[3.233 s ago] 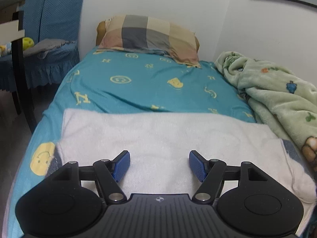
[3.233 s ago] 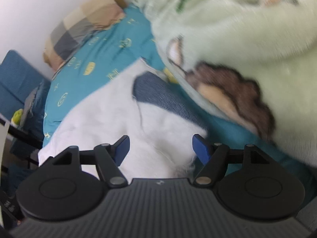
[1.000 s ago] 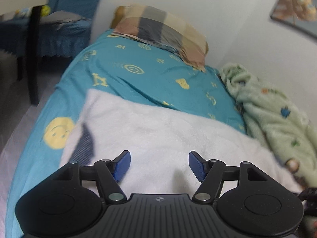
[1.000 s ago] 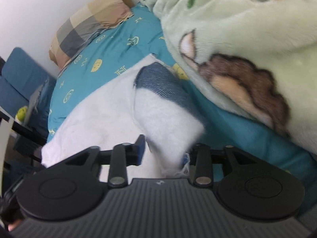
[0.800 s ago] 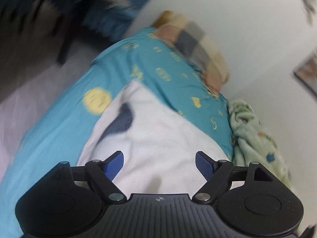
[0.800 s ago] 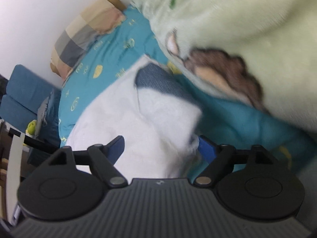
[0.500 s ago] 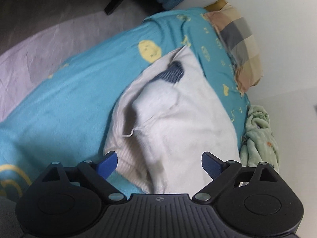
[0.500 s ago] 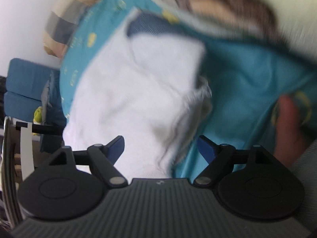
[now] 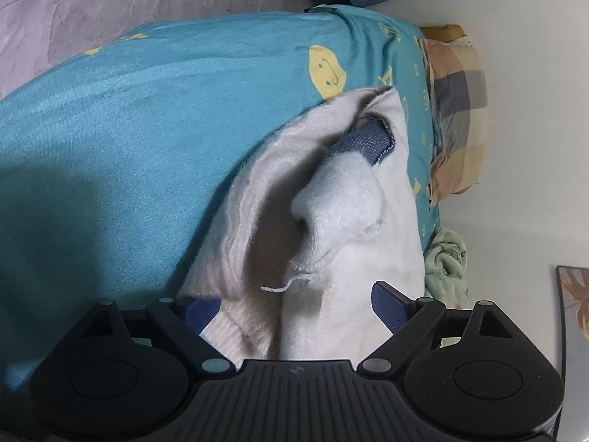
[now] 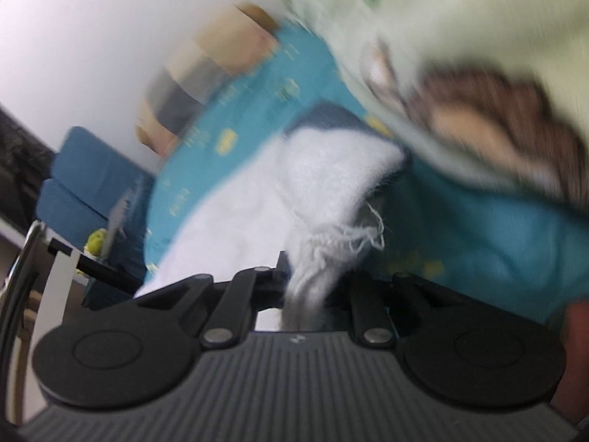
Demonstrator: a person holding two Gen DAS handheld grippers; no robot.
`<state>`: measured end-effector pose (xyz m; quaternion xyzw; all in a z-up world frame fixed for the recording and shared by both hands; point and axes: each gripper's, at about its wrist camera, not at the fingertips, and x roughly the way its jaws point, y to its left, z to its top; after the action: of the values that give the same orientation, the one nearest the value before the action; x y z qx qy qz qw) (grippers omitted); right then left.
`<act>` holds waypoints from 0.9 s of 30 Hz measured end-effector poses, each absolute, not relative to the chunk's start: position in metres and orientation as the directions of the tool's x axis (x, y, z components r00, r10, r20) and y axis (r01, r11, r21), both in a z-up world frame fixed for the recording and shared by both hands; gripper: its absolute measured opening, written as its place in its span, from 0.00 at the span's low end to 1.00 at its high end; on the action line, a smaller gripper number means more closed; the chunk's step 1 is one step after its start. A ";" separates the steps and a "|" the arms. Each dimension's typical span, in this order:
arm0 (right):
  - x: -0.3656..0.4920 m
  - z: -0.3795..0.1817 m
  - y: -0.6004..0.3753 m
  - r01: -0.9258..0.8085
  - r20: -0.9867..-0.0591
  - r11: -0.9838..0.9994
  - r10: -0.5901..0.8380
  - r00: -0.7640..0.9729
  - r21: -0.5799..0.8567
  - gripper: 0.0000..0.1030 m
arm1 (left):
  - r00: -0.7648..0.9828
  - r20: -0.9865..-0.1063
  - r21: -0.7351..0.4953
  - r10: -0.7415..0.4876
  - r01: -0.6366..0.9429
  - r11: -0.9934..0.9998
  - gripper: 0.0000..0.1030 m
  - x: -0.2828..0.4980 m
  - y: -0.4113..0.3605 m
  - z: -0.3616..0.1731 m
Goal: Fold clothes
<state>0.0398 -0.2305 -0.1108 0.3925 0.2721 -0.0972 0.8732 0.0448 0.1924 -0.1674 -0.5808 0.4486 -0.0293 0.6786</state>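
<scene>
White garment (image 9: pixel 353 199) is lying bunched on the teal bedsheet (image 9: pixel 147 110). I am seeing its frayed corner pinched between my closing right gripper (image 10: pixel 313 287) jaws. My left gripper (image 9: pixel 291 309) jaws, spread wide but narrowing, are straddling its near edge unpressed.

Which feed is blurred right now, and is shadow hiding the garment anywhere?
Right wrist view: motion-smeared, green blanket worst, though white garment reads clearly. Left wrist view: sharp, fisheye-bent; shadow fills the garment's fold and darkens the teal sheet.

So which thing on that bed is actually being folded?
Find the teal bedsheet with yellow smiley faces. Lying across it, below the checked pillow, is a fluffy white garment. Unlike the pale green blanket beside it, it is plain white with dark blue denim-like cuffs.
</scene>
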 end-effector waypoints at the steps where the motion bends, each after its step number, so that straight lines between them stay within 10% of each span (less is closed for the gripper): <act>1: 0.038 -0.107 -0.229 0.374 -0.540 0.685 0.035 0.841 0.625 0.15 | 0.603 -0.566 -0.822 -0.562 -0.466 0.328 0.83 0.043 0.193 -0.165; 14: 0.022 -0.091 -0.218 0.431 -0.707 0.751 0.067 0.704 0.500 0.37 | 0.712 -0.633 -0.663 -0.303 -0.296 0.688 0.91 0.053 0.200 -0.081; 27: 0.148 -0.034 -0.137 -0.087 -0.660 0.942 0.291 0.693 0.324 0.51 | 0.559 -0.737 -0.620 -0.379 -0.338 0.708 0.90 0.078 0.184 -0.136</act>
<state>0.1476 -0.1370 -0.0340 0.1349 0.3781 0.1037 0.9100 0.0778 0.1845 -0.1357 -0.3818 0.4694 -0.0129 0.7961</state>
